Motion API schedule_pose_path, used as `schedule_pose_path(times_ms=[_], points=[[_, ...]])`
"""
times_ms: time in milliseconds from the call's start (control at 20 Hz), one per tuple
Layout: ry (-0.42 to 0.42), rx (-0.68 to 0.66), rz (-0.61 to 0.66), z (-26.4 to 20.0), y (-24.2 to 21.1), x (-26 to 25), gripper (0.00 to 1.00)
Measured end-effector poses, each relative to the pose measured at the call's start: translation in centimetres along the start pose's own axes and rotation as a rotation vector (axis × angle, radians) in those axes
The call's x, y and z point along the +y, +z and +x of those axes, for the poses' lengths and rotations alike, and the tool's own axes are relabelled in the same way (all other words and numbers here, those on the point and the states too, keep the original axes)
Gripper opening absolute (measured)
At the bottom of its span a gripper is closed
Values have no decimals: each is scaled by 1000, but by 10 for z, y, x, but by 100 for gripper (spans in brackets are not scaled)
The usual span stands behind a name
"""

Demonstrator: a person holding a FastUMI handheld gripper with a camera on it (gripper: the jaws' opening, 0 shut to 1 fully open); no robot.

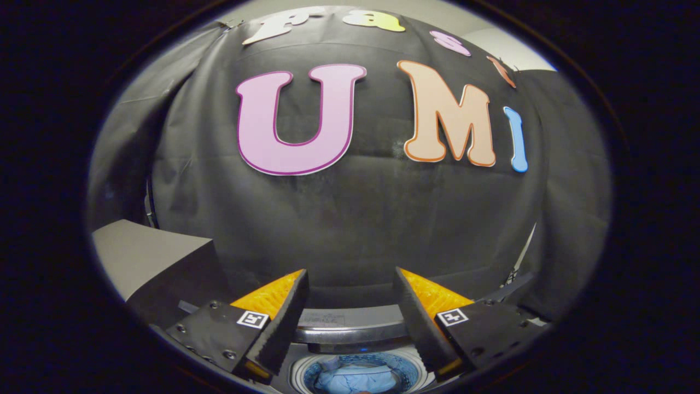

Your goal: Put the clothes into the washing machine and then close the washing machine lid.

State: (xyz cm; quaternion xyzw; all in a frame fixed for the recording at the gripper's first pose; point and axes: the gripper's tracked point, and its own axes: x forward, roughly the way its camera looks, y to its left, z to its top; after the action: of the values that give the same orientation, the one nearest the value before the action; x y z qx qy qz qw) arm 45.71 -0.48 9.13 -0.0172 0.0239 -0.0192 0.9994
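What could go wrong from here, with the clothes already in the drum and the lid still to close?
1. The gripper is open and holds nothing, well above the washing machine; the lid cannot be made out, so reaching for it blind may miss or knock the machine's rim.
2. The light blue clothes sit bunched in the drum; how high they sit is unclear. If they ride up, the lid could catch on them.
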Motion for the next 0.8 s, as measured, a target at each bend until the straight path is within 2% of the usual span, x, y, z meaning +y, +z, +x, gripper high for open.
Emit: schedule_pose_path(times_ms=[500,800], points=[[-34,13,9,-17,-19,-6,96],[24,63,24,-57,-62,14,96]])
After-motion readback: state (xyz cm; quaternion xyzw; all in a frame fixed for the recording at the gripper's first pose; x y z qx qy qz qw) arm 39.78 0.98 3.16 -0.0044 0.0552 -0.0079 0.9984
